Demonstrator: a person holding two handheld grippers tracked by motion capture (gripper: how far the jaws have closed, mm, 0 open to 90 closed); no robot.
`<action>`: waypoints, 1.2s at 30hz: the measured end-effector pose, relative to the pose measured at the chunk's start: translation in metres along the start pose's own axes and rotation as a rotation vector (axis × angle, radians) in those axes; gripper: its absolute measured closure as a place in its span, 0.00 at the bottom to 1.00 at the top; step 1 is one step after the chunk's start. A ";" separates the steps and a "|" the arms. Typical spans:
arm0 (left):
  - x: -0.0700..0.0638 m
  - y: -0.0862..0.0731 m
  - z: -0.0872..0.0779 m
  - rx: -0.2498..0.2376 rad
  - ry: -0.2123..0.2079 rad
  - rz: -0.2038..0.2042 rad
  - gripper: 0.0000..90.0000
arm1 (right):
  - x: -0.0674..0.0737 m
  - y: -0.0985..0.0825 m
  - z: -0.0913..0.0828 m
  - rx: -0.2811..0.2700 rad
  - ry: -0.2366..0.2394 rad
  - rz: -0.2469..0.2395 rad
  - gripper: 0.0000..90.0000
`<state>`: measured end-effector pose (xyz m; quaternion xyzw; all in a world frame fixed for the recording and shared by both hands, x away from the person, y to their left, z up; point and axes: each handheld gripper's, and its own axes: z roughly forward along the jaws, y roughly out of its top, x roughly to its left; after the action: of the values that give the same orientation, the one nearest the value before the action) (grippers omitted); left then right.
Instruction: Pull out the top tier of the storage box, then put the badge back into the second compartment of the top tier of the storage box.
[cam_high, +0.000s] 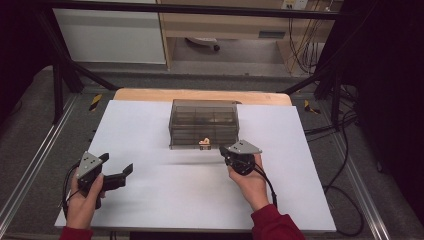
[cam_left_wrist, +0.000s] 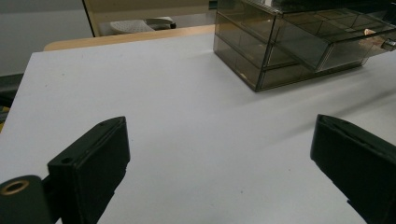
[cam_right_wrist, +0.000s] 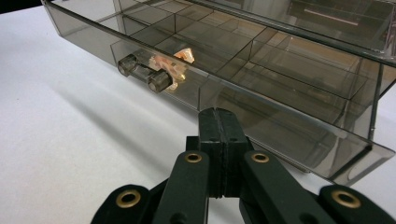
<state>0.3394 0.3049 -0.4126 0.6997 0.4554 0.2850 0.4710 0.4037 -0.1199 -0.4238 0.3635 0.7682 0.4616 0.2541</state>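
Note:
A smoky see-through drawer box (cam_high: 203, 120) stands on the white sheet (cam_high: 165, 200), a little beyond the middle. Its lower drawer (cam_right_wrist: 261, 79) looks pulled out some way and is split into several compartments. A small pale orange piece (cam_right_wrist: 175, 63) lies in the compartment just behind the clear handle (cam_right_wrist: 142, 73). My right gripper (cam_right_wrist: 218, 114) is shut with nothing between its pads, close to the drawer front and to the right of the handle; from above it (cam_high: 223, 150) sits at the box's near right corner. My left gripper (cam_high: 119, 162) rests far to the left, jaws wide open (cam_left_wrist: 219, 140) and pointing across the sheet toward the box (cam_left_wrist: 280, 42).
The sheet covers a wooden table (cam_high: 150, 94) whose far edge shows behind the box. Black frame legs (cam_high: 57, 80) stand at both far corners, and cables (cam_high: 345, 165) trail on the floor to the right. A metal rail (cam_high: 30, 170) runs along the left side.

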 end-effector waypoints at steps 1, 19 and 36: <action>0.000 0.000 0.000 0.000 0.000 0.000 0.05 | 0.000 0.000 0.000 -0.001 0.000 0.000 1.00; 0.001 0.000 0.000 -0.001 0.004 -0.003 0.05 | -0.003 0.004 0.003 0.000 -0.005 0.004 1.00; 0.001 0.000 -0.001 0.002 0.008 -0.003 0.05 | -0.003 0.007 0.005 -0.008 -0.001 0.007 1.00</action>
<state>0.3390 0.3063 -0.4126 0.6984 0.4586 0.2868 0.4687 0.4119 -0.1176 -0.4199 0.3657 0.7649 0.4653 0.2543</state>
